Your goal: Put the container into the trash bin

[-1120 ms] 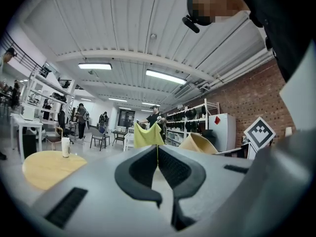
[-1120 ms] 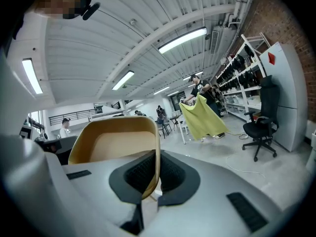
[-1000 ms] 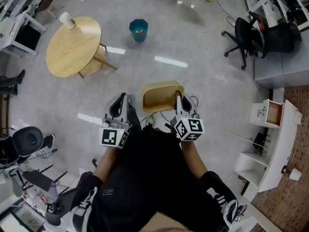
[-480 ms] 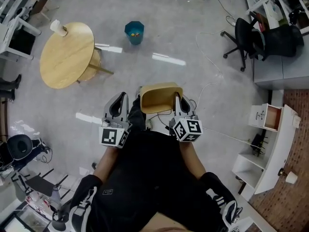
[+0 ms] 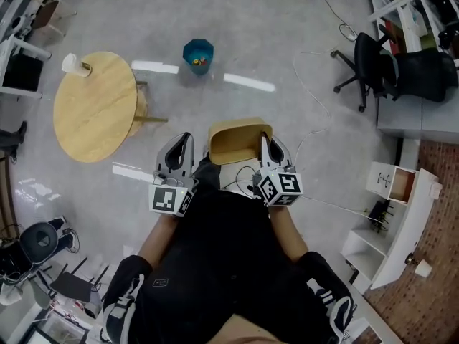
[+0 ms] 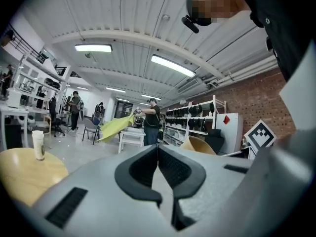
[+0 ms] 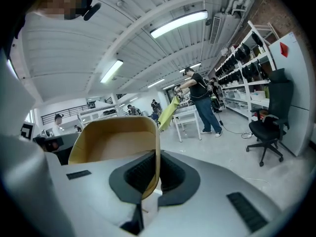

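right claw (image 5: 264, 146) clamped on thin wall of rounded tan container (image 5: 240, 143), left claw (image 5: 181, 145) together, faceted teal trash bin (image 5: 198, 54)

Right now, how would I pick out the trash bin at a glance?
Find the round wooden table at the left of the head view. Up and right of it, alone on the grey floor, stands the trash bin. It is the only teal thing there: a small open-topped tub.

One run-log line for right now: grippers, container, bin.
left gripper: jaws shut, empty | right gripper: jaws shut on container wall | trash bin: ahead, apart from container | drop: not yet done
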A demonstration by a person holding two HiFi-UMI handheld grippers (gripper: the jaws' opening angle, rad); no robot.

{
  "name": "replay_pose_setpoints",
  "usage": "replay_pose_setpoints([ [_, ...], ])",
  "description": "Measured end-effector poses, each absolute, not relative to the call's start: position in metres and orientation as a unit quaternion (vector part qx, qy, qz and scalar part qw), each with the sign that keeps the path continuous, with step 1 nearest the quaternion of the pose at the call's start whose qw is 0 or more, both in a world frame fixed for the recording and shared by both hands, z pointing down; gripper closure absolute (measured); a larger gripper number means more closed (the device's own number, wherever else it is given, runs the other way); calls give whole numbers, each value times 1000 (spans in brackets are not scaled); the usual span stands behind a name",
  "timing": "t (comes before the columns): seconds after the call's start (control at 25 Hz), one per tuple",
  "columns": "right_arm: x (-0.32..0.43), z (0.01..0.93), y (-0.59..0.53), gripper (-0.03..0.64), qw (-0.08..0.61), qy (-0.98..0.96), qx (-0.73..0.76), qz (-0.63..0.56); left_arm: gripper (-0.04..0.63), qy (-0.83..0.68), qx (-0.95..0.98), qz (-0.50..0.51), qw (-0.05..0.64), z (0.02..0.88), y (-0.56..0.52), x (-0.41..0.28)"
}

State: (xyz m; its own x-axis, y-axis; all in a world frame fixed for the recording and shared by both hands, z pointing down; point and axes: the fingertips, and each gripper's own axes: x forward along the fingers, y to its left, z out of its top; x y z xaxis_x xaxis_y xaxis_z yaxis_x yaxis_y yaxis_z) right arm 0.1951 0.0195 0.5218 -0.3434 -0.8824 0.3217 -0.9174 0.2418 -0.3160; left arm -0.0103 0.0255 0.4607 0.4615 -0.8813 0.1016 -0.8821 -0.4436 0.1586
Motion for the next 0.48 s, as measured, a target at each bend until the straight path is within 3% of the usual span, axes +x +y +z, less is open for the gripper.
replay_pose_setpoints([
  [0.48,153,516,-130,589,60,-787,570,230,584,-519,849,-12,99,451,-104,-52],
])
